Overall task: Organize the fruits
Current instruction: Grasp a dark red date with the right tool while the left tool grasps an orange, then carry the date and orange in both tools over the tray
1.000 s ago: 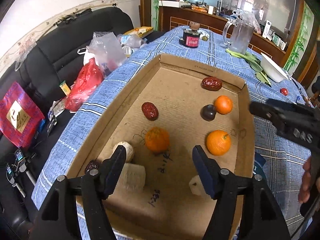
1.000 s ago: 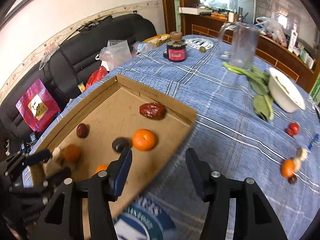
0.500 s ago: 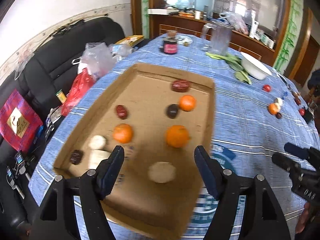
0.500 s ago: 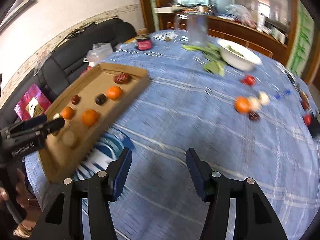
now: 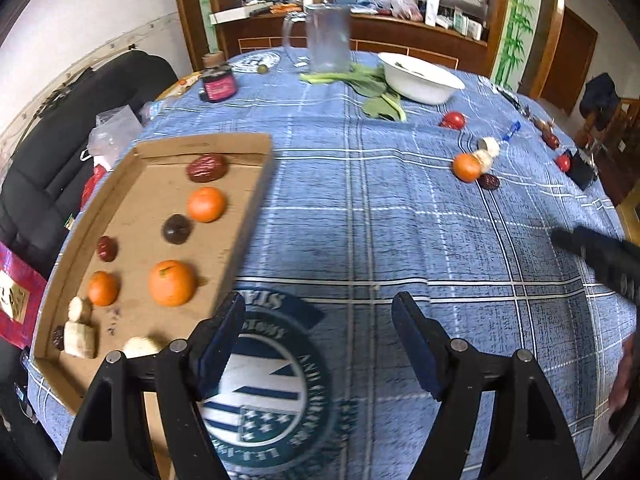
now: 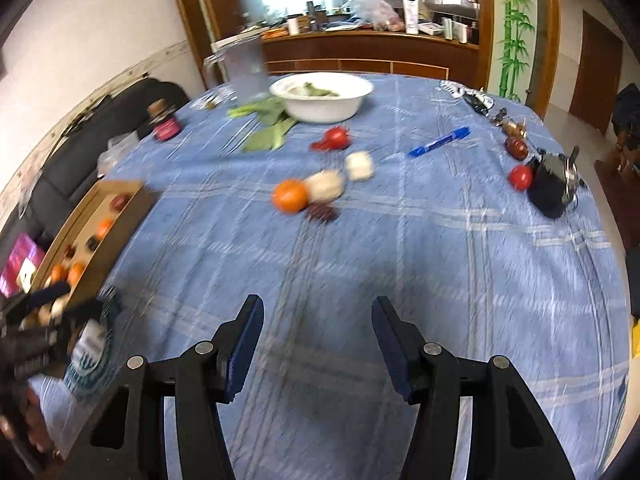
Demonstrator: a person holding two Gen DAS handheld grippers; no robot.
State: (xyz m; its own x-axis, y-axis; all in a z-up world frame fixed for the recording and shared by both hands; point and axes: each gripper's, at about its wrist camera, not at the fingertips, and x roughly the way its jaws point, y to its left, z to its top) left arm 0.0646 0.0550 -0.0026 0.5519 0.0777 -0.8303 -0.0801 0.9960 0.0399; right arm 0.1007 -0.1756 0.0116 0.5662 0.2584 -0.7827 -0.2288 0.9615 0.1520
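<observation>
Two fisheye views are given. Left wrist view: the left gripper (image 5: 318,344) is seen over a blue plaid cloth (image 5: 400,220), above a round printed emblem (image 5: 264,392). Its jaws stand wide, have just been opening, and nothing is held between them. A cardboard tray (image 5: 248,216) lies at left. Three oranges (image 5: 172,283) are seen in it, along with a large red date (image 5: 207,167), a smaller date (image 5: 107,248), a dark round fruit (image 5: 176,229) and pale chunks (image 5: 80,338) at the near corner. Well apart from the tray, at upper right, a loose cluster is seen on the cloth: an orange (image 5: 466,167) touching pale pieces (image 5: 489,151), with a dark date (image 5: 489,181) just beside. A red fruit (image 5: 454,120), a white bowl (image 5: 420,80), greens (image 5: 372,92), a clear jug (image 5: 326,38) and a jar (image 5: 218,84) are shown farther back. The right gripper is seen only in part, blurred, at the right edge.

Right wrist view: the right gripper (image 6: 318,344) is shown above bare cloth (image 6: 400,260), its jaws moderately apart and empty. The view is blurred. Ahead lies the cluster: an orange (image 6: 290,196), pale pieces (image 6: 326,185) and a dark date (image 6: 321,212), close together. A red fruit (image 6: 335,139), a blue pen (image 6: 439,142), a bowl (image 6: 322,96), two more red fruits (image 6: 521,177) and a black object (image 6: 551,190) are seen beyond. The tray (image 6: 132,216) is seen at far left, with the left gripper blurred before it.
</observation>
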